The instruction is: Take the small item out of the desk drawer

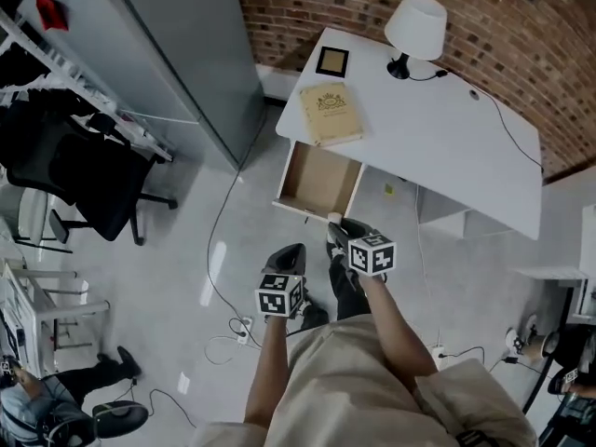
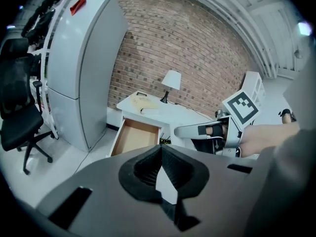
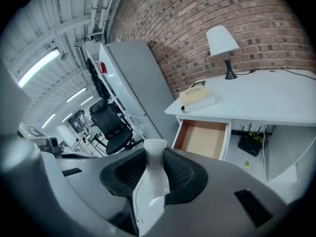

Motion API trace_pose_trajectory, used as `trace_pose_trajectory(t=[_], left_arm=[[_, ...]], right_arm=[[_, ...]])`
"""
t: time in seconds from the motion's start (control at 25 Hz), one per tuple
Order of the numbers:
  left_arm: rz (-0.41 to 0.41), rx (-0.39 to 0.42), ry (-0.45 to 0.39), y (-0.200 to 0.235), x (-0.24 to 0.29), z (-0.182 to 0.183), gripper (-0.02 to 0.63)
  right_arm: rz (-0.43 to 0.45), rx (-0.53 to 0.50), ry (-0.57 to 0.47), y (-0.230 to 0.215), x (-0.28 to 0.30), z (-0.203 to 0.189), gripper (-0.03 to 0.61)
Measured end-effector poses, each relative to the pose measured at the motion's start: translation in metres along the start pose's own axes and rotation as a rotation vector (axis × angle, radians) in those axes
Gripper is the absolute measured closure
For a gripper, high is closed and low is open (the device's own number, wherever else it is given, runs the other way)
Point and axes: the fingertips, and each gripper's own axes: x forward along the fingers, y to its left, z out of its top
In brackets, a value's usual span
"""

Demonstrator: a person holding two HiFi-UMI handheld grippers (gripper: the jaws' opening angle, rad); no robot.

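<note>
Removal done: your right gripper [image 3: 154, 157] clamps the small item [image 3: 152, 181], with the far drawer [image 1: 317, 180] standing open and bare. Your left gripper [image 2: 161, 149] has its jaws together on nothing.

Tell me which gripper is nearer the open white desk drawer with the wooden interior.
Right. The right gripper, gripping a small white item, sits just in front of the drawer front panel; the left gripper hangs further back, to its left.

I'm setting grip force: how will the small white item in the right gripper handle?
The small white item is probably light: the right gripper holds it aloft by its jaws alone. Its surface looks glossy, so it may slip. It seems stiff, showing no dent between the jaws.
</note>
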Motion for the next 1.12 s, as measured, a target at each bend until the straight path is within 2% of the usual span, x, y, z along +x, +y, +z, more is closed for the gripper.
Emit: trace_pose_trajectory(t=[0.2, 0.44, 0.64, 0.84, 1.0, 1.12], left_arm=[[0.022, 0.033, -0.037, 0.005, -0.015, 0.014, 0.598], [0.040, 0.029, -0.066, 0.014, -0.028, 0.014, 0.598], [0.036, 0.059, -0.072, 0.014, -0.037, 0.012, 0.598], [0.009, 0.109, -0.047, 0.014, -0.039, 0.007, 0.598], [-0.035, 0.192, 0.008, 0.002, -0.034, -0.009, 0.598], [-0.048, 0.224, 0.010, -0.001, -0.027, 0.003, 0.598]], right_arm=[[-0.013, -0.178, -0.092, 0.028, -0.012, 0.008, 0.440], [-0.052, -0.184, -0.142, 0.037, -0.029, 0.011, 0.440], [-0.053, -0.196, -0.152, 0.050, -0.031, 0.002, 0.440], [-0.077, -0.208, -0.145, 0.053, -0.022, -0.001, 0.440], [-0.090, -0.191, -0.160, 0.045, -0.024, -0.005, 0.440], [-0.097, -0.181, -0.191, 0.047, -0.027, 0.000, 0.440]])
